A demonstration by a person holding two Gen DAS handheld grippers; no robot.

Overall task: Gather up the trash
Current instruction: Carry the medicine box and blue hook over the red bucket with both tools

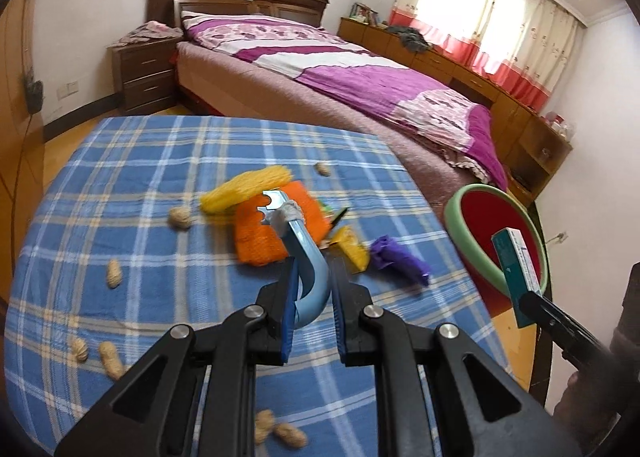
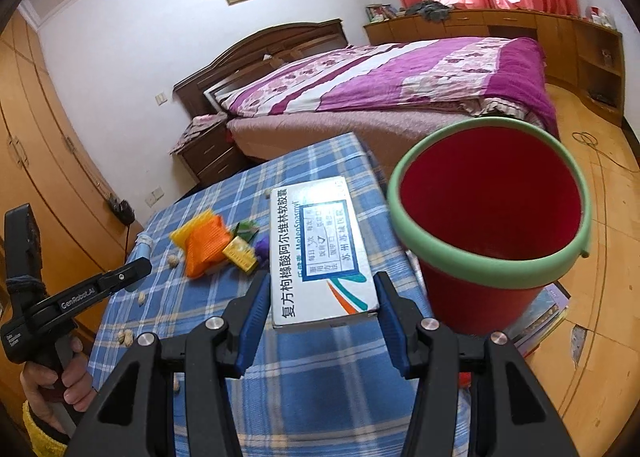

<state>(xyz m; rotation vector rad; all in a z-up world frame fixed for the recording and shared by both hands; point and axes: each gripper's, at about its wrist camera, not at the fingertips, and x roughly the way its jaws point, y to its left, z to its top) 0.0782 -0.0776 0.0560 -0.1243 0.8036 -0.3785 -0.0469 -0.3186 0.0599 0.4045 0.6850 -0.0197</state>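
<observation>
My left gripper (image 1: pixel 314 271) is shut on a light blue curved plastic piece (image 1: pixel 308 253), whose jagged grey end sticks up over the trash pile. My right gripper (image 2: pixel 322 279) is shut on a white medicine box (image 2: pixel 320 249), held flat just left of a red bucket (image 2: pixel 480 289) with a green rim. The left wrist view shows that box (image 1: pixel 514 261) edge-on over the bucket (image 1: pixel 454 225). On the blue plaid table (image 1: pixel 140 177) lie a yellow foam net (image 1: pixel 244 187), an orange net (image 1: pixel 256 237), a yellow wrapper (image 1: pixel 352 249), a purple scrap (image 1: pixel 396 257) and several peanuts (image 1: pixel 114 273).
The bucket stands off the table's right edge beside stacked books (image 2: pixel 544 317). A bed (image 1: pixel 360 77) with a purple quilt lies beyond the table, with a nightstand (image 1: pixel 146 69) to its left. Wooden wardrobes (image 2: pixel 48 129) line the left wall. A person's hand (image 2: pixel 68 377) holds the left gripper (image 2: pixel 132 271).
</observation>
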